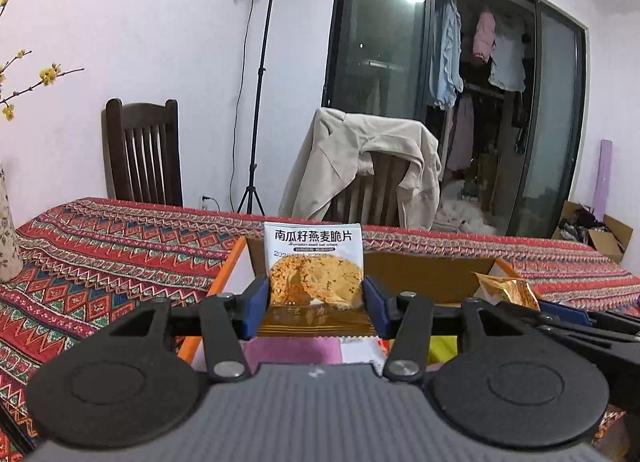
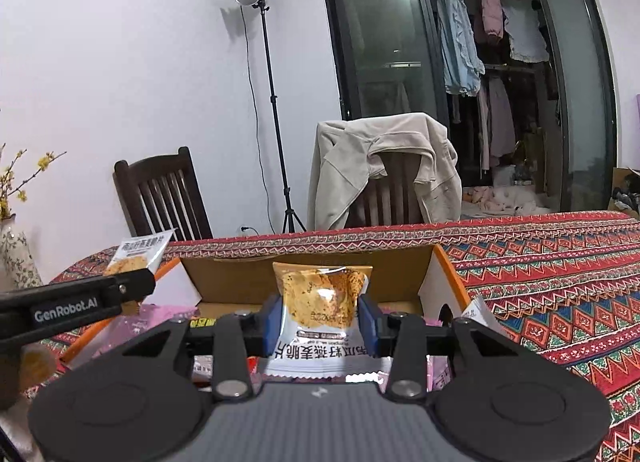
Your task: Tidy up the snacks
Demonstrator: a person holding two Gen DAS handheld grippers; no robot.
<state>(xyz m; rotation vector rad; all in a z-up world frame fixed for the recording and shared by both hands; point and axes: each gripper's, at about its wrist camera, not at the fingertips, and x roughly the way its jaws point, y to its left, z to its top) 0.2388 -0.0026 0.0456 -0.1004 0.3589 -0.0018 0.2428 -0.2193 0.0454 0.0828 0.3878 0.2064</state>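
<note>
**A:** Both grippers are loaded, and the cardboard box [image 1: 424, 274] is the landmark. What's on the left?

**B:** The left gripper [image 1: 316, 304] is clamped on an oat crisp packet [image 1: 314, 262]. Its blue pads [image 1: 260, 302] press on both side edges. The packet stands upright with the white printed end on top, held above the near left part of the box.

**A:** And the right?

**B:** The right gripper [image 2: 319, 326] is clenched on a second crisp packet [image 2: 320, 302]. This one is upside down, golden end up and white lettering towards the camera. It hangs above the middle of the box, in front of the brown far wall [image 2: 248, 274].

**A:** From the right wrist camera the left gripper shows over the left edge of the box, with its packet poking up past the fingers.

**B:** Yes, and from the left wrist camera the second packet's golden end shows above the right side of the box.

**A:** Anything inside the box?

**B:** Pink wrappers [image 2: 132, 322] lie on its floor towards the left, and one white packet [image 2: 478, 312] leans near the right wall. Their labels are too blurred to read.

**A:** The surroundings?

**B:** The box sits on a red patterned tablecloth [image 2: 560, 274]. Beyond the box stand a dark wooden chair [image 2: 164, 198] and another chair draped with a beige jacket [image 2: 384, 166]. Left of the box is a floral vase [image 2: 18, 258].
</note>
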